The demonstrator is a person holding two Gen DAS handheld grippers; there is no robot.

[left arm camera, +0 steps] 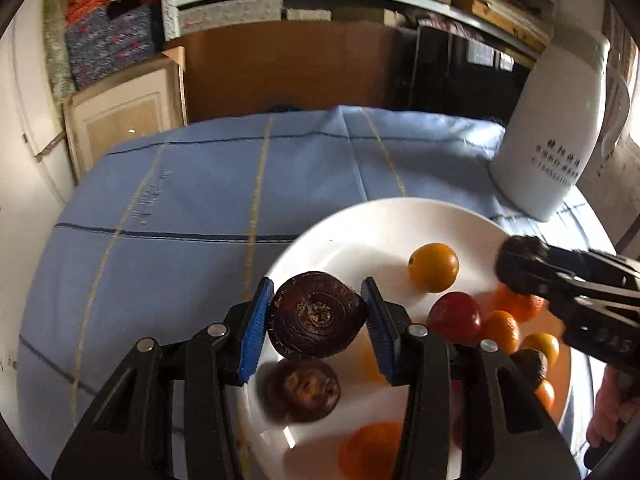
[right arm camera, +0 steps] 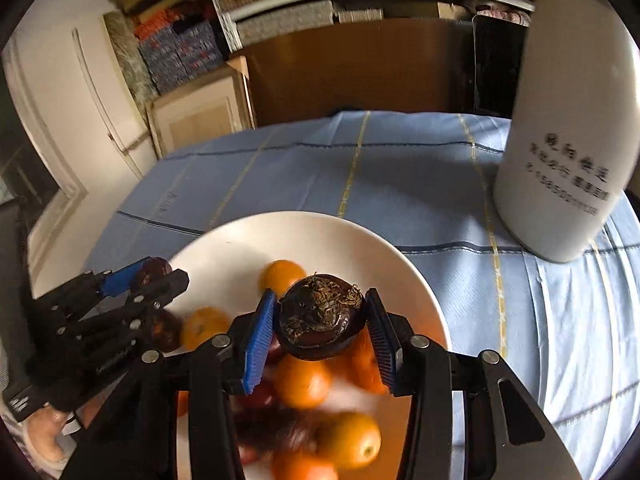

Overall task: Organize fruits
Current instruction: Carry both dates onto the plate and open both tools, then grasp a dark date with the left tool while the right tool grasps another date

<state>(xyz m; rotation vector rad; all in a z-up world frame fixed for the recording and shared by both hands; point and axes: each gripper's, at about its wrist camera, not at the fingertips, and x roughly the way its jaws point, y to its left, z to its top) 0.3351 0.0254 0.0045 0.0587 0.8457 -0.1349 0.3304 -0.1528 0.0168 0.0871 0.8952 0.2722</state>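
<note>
A white plate [left arm camera: 360, 232] on the blue cloth holds several small oranges, a red fruit [left arm camera: 454, 317] and dark brown round fruits. My left gripper [left arm camera: 317, 316] is shut on a dark brown fruit [left arm camera: 316, 314] just above the plate's left side, over another brown fruit [left arm camera: 300, 390]. My right gripper [right arm camera: 322, 326] is shut on a second dark brown fruit [right arm camera: 322, 322] above the oranges on the plate [right arm camera: 240, 248]. The right gripper also shows in the left wrist view [left arm camera: 520, 266], and the left gripper shows in the right wrist view [right arm camera: 154, 274].
A tall white jug [left arm camera: 552, 136] stands on the blue checked tablecloth [left arm camera: 200, 200] behind and right of the plate; it also shows in the right wrist view [right arm camera: 568, 140]. Cardboard boxes and stacked shelves lie beyond the table's far edge.
</note>
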